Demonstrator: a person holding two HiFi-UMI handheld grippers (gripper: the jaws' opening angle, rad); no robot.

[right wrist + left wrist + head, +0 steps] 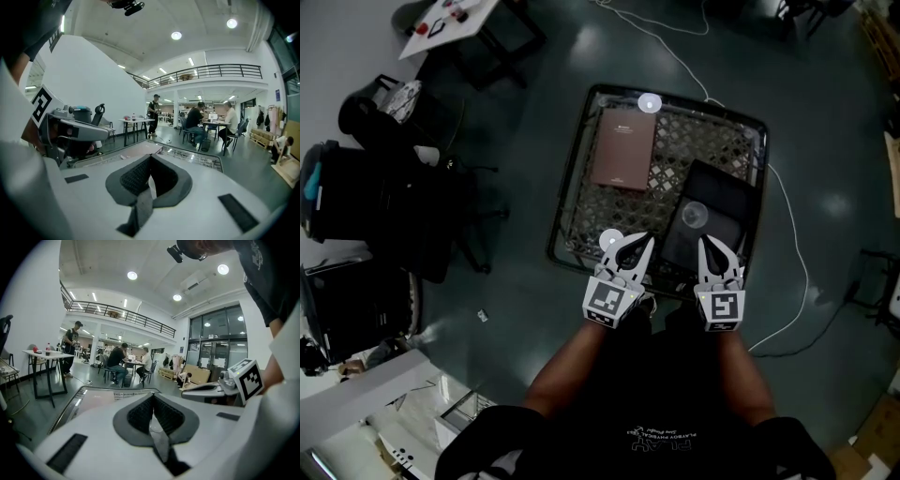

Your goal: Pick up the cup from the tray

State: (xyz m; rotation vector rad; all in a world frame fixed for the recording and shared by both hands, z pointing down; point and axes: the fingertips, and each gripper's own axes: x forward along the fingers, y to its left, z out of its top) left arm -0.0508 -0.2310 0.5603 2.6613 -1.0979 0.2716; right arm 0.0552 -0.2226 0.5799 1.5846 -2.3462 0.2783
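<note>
**A:** Where was the small clear plastic cup [695, 215] at that point?

**B:** It stood upright on the flat black rectangular tray [729, 192], which lay on the right side of the dark-framed table with the lattice mesh top [571, 180]. A brown rectangular notebook [624, 148] lay well apart from it, on the table's left half. Nothing was touching the cup.

**A:** And the two tongs?

**B:** Both hung at the near edge of the table. The right gripper [719, 255] was just short of the tray, with the cup a little ahead of its tips. Its pads were pressed fully together with nothing between them. The left gripper [634, 251] was beside it. In its own view the pads met at the tip in the same way, so it was closed and empty too. A small white round object [610, 240] sat near its tip, though I couldn't tell what it was.

**A:** So how should the pick have been handled?

**B:** I'd have used the right one, since it was nearer. The jaws needed to open first, wider than the cup, before going forward. Closed tips would only have nudged the cup along the tray or knocked it over. Then I'd have kept the approach low and close to level, so that one pad passed on each side of the cup's wall.

**A:** Would you squeeze it hard?

**B:** No. The cup looked thin and light, so I'd have closed only until it was held, then lifted straight up off the tray. The left gripper should have stayed out of the way.
</note>
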